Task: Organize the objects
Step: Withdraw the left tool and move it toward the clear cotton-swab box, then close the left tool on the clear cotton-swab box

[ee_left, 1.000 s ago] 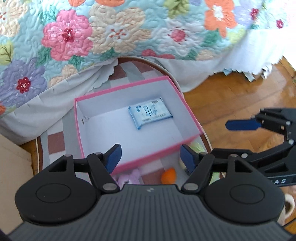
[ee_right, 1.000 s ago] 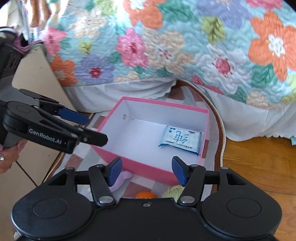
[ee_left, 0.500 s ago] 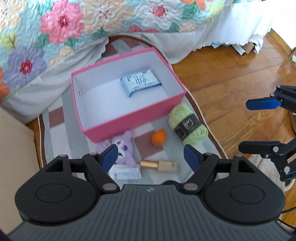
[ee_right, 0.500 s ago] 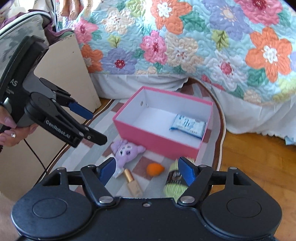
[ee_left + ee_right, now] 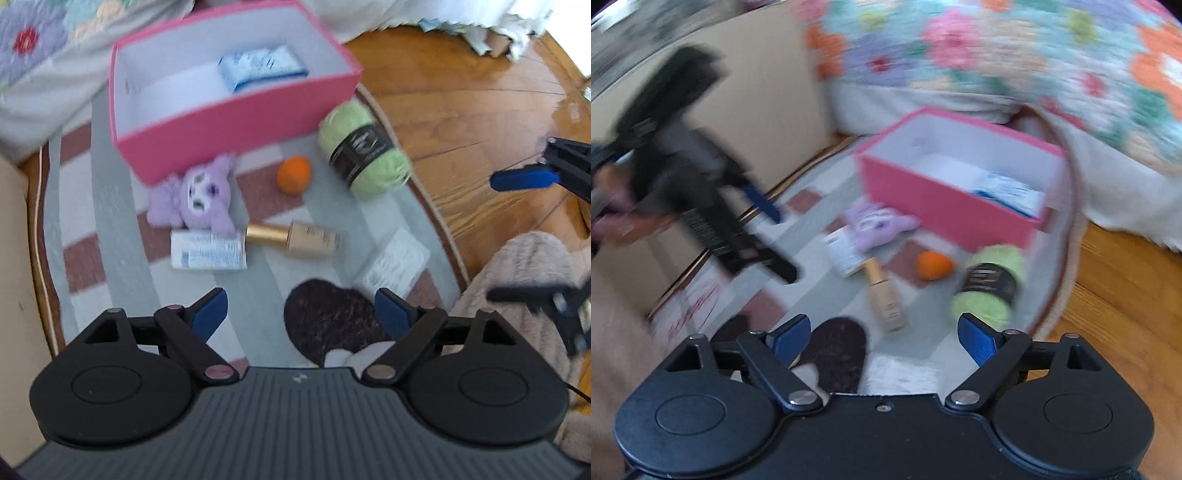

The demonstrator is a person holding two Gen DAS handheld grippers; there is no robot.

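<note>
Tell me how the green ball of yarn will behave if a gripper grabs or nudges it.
The yarn looks soft and fuzzy, so it will probably squash under the fingers. It lies on its side on the rug, so a nudge may roll it. It is likely light for its bulk.

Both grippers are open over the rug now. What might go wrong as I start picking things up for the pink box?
The white tube, purple plush and gold-capped bottle lie touching, so grabbing one may drag the others. The orange ball and green yarn look likely to roll if nudged. Both views are blurred, so aim may be off.
</note>
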